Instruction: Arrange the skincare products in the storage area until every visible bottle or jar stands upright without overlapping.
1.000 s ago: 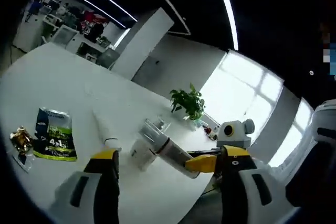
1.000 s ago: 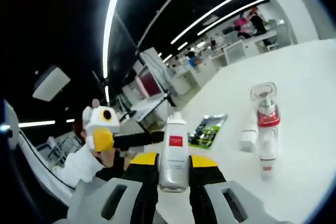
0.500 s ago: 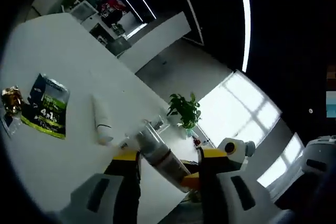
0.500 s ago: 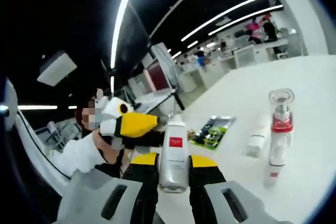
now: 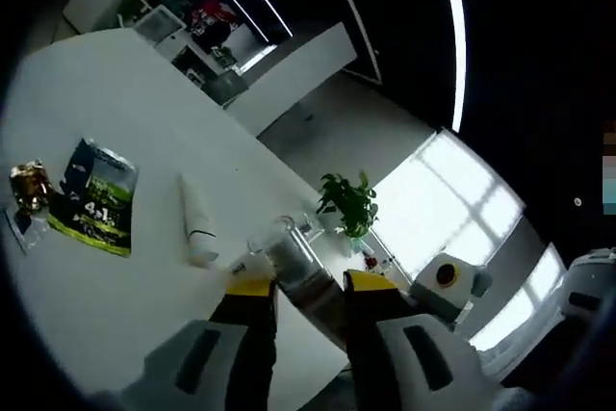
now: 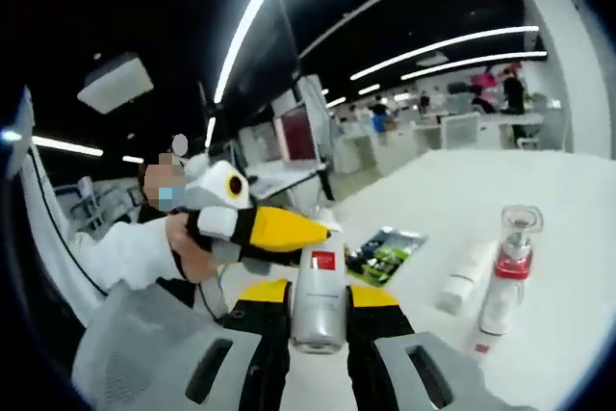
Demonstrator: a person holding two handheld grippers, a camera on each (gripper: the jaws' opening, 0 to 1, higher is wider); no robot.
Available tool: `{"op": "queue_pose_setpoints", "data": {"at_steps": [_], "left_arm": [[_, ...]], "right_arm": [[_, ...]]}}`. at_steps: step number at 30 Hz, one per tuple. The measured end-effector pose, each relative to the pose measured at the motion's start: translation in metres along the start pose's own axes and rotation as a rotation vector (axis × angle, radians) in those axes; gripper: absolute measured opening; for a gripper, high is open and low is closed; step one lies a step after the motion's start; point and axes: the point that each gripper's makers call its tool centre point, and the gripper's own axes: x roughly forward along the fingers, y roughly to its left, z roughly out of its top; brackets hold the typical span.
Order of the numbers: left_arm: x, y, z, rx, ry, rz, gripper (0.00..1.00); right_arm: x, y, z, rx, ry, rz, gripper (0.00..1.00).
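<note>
Right gripper (image 6: 319, 303) has its jaws clamped on the silver bottle (image 6: 320, 297), raised off the tabletop (image 6: 568, 238). Left gripper (image 5: 308, 288) closes its jaws on that bottle's top end. Pump bottle (image 6: 508, 269) stands beside the tube (image 6: 465, 273).

White table (image 5: 115, 74) bears green packet (image 5: 94, 197), tube (image 5: 198, 221), pump bottle (image 6: 507, 273).

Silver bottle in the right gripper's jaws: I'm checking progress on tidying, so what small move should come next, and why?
Probably lower the silver bottle upright onto bare table beside the standing red-collared pump bottle. The right gripper holds it upright, above the table, while a white tube lies flat there.
</note>
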Motion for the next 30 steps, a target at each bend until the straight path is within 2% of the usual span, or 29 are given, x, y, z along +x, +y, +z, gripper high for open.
{"op": "queue_pose_setpoints", "data": {"at_steps": [9,12,17,24,25,30], "left_arm": [[0.001,-0.003,-0.003,-0.031,0.02,0.001,0.2],[0.002,-0.006,-0.004,-0.017,0.024,0.002,0.19],[0.002,0.007,0.004,0.063,0.034,0.012,0.19],[0.0,0.01,0.01,0.208,0.049,0.011,0.18],[-0.001,0.012,0.01,0.247,0.057,0.02,0.19],[-0.001,0.021,0.013,0.316,0.064,0.026,0.19]], "right_arm": [[0.004,-0.003,-0.008,-0.138,0.046,-0.031,0.14],[0.004,-0.005,-0.012,-0.17,0.062,-0.031,0.14],[0.004,-0.01,-0.016,-0.203,0.08,-0.042,0.14],[0.004,-0.015,-0.023,-0.226,0.11,-0.054,0.14],[0.004,-0.016,-0.024,-0.222,0.117,-0.052,0.14],[0.004,-0.017,-0.029,-0.197,0.135,-0.051,0.14]]}}
